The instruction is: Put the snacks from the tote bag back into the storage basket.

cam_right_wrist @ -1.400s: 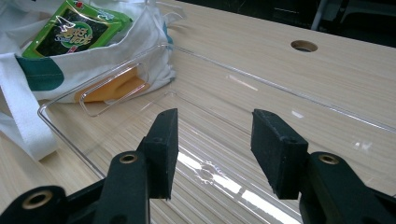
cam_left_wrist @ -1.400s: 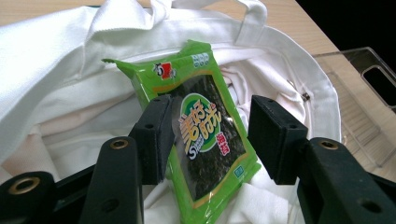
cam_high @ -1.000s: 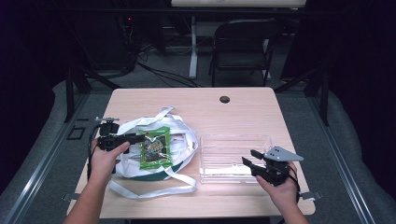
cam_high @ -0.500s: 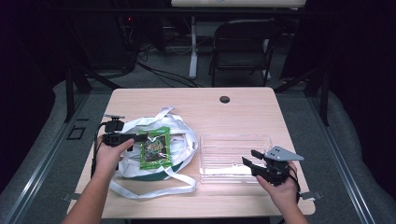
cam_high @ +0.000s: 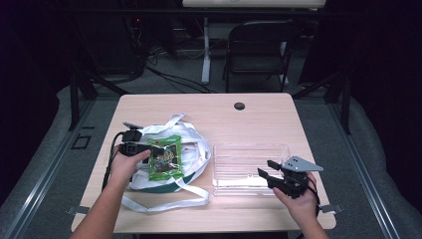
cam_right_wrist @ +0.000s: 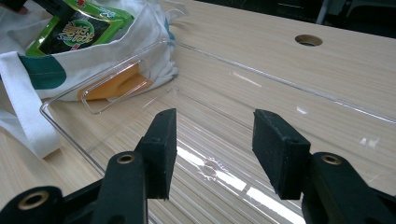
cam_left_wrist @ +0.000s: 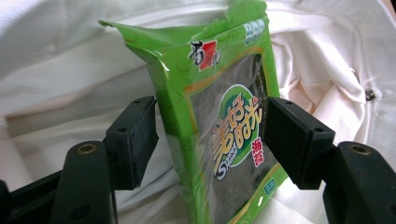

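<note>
Green plastic snack packet (cam_left_wrist: 224,140), front face: red square brand mark with a white brushed character near the top; green oval bearing large yellow Chinese characters, with the Latin letters "S…ood" partly legible beneath; small red patch with white Chinese characters beside it; further small print too blurred to read.

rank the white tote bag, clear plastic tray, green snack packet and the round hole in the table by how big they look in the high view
1. white tote bag, straps spread out
2. clear plastic tray, not far behind the bag
3. green snack packet
4. round hole in the table, farthest from the camera yet plainly the smallest
</note>
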Demonstrator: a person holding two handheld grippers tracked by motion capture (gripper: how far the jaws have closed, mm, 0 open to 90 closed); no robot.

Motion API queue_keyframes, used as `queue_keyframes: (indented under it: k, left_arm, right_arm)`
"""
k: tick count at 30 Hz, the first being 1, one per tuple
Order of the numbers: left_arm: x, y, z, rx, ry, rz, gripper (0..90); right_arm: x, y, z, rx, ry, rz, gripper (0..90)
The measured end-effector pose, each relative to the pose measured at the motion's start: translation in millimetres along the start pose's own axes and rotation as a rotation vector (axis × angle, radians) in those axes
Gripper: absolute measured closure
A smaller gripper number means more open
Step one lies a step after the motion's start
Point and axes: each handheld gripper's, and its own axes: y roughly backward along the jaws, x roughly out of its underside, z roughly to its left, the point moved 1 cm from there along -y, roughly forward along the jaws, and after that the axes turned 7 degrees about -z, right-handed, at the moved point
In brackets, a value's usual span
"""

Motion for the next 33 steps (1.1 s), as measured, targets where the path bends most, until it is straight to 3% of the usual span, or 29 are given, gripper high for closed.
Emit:
queue_keyframes:
  k: [17, 23, 33]
  left_arm:
    - [1.3, -12.1, -0.4, -0.003, -0.027, 0.071, 45.7]
    - [1.7, -9.0, -1.4, -0.001, -0.038, 0.062, 54.9]
    - [2.6, 0.5, -2.3, 0.016, -0.057, 0.06, 61.6]
  right_arm:
    - [0.9, -1.0, 0.4, -0.007, 0.007, 0.009, 49.5]
    - [0.9, -1.0, 0.4, -0.008, 0.007, 0.006, 49.4]
    - [1.1, -1.5, 0.8, -0.006, 0.005, 0.004, 49.4]
